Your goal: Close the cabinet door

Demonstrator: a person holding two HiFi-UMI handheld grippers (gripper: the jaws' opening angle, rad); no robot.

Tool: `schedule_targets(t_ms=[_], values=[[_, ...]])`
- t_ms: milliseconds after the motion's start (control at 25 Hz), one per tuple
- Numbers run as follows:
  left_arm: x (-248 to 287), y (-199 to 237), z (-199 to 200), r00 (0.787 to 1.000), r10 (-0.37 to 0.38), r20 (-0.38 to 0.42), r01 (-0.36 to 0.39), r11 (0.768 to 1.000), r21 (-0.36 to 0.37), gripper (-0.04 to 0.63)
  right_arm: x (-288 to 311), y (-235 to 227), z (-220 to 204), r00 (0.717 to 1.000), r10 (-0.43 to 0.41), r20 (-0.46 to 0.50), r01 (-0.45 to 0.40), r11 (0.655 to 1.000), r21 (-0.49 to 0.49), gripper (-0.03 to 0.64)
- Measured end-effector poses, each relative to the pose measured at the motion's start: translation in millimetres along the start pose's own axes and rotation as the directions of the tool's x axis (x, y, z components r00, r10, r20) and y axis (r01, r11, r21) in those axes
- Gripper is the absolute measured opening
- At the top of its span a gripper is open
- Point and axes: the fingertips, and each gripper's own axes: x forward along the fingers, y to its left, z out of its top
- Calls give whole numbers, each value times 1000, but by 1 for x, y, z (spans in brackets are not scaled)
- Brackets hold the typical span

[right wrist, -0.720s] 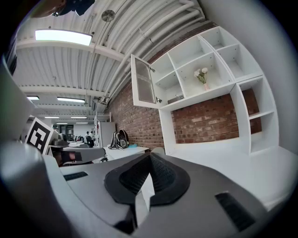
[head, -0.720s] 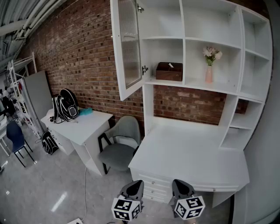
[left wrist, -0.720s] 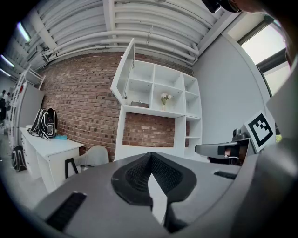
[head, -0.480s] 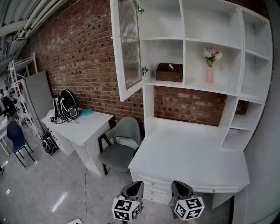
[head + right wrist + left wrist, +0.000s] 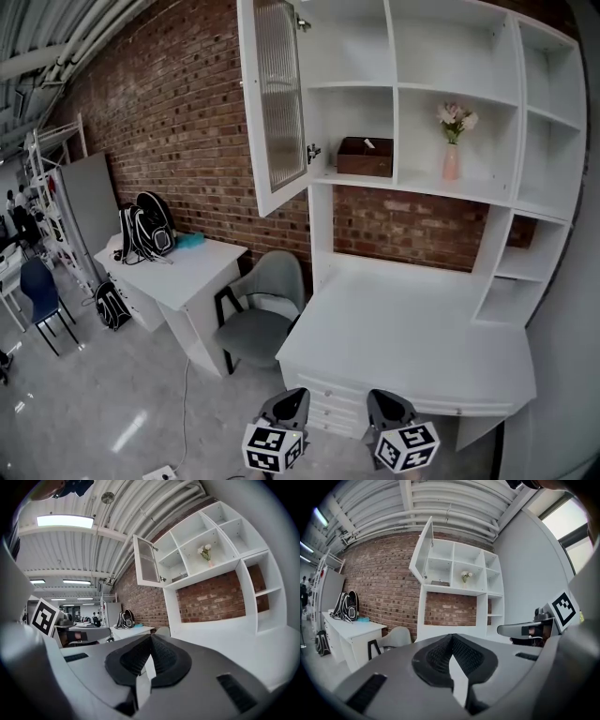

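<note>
A white wall cabinet (image 5: 412, 84) stands above a white desk (image 5: 412, 328). Its ribbed-glass door (image 5: 275, 98) hangs swung open to the left, with a small latch (image 5: 310, 150) at its edge. The same door (image 5: 421, 550) shows far off in the left gripper view, and the door (image 5: 146, 563) in the right gripper view too. My left gripper (image 5: 292, 398) and right gripper (image 5: 384, 401) sit low at the frame's bottom, before the desk's front edge, far below the door. Both have their jaws together with nothing between them.
On the shelves sit a brown box (image 5: 366, 156) and a pink vase with flowers (image 5: 451, 141). A grey chair (image 5: 261, 305) stands left of the desk, beside a second white table (image 5: 178, 267) bearing a black backpack (image 5: 142, 227). A blue chair (image 5: 37, 295) is far left.
The head view has shifted slightly, so the scene sits a little to the right. Both grippers keep their places and stay shut.
</note>
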Motion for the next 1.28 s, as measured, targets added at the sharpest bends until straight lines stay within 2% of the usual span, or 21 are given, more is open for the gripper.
schedule_targets(t_ms=[480,720,1000,1280], values=[[14,14,46,996,38,82,-43,997,61,9,23,1,45,995,62,75,-59,997,-42,1],[47,34,76,992,27,127,-37,996,79,9,63,-1,72,991,84,101,-75,993,-86,0],[106,71,142,978,-8,210,-20,991,129,9,129,-14,132,982,105,158,-78,983,-164,0],[155,101,229,948,-45,316,-22,979,205,9,189,-27,218,956,125,265,-66,973,-220,0]])
